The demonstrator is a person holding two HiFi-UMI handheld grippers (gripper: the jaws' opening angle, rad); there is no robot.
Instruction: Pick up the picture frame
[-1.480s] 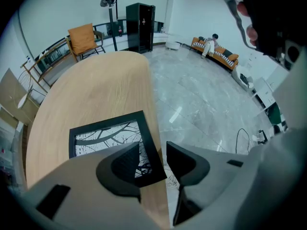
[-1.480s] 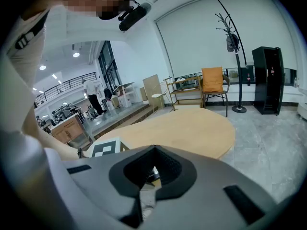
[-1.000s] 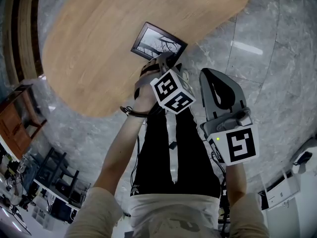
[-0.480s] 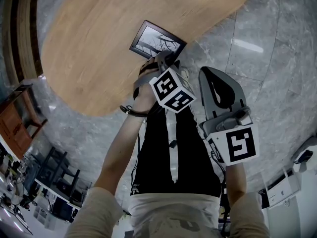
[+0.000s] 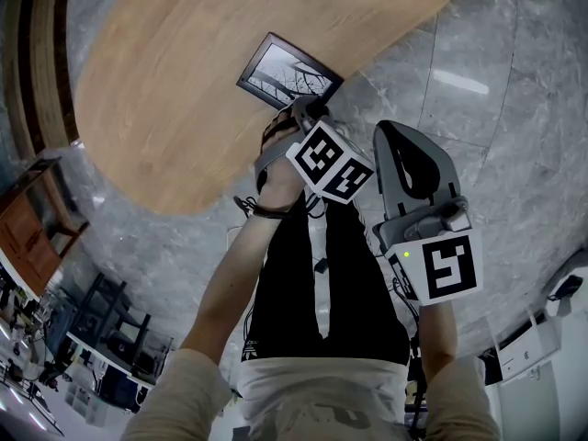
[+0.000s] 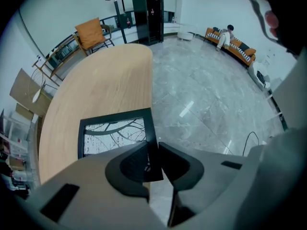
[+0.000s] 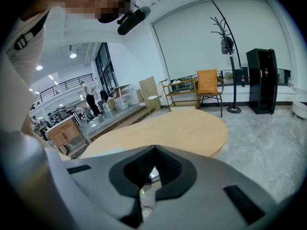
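Note:
A black picture frame (image 5: 287, 72) with a tree print lies flat near the edge of the wooden table (image 5: 175, 99). My left gripper (image 5: 312, 110) points steeply down at its near edge. In the left gripper view the frame (image 6: 112, 133) has its right edge between the pads, and the left gripper (image 6: 156, 150) has just been closing and is shut on that edge. My right gripper (image 5: 405, 141) hangs over the floor beside the table, right of the left one. In the right gripper view the right gripper (image 7: 153, 150) is shut with nothing in it.
Grey marble floor (image 5: 478, 90) surrounds the rounded table (image 6: 100, 90). An orange chair (image 6: 90, 32) and a black cabinet (image 6: 147, 11) stand past its far end. A sofa (image 6: 235, 44) with a seated person is far right. A coat stand (image 7: 225, 37) rises behind the table.
The left gripper has rolled, its marker cube swinging to the right, and its jaws have closed on the frame's near edge. The right gripper has hardly moved.

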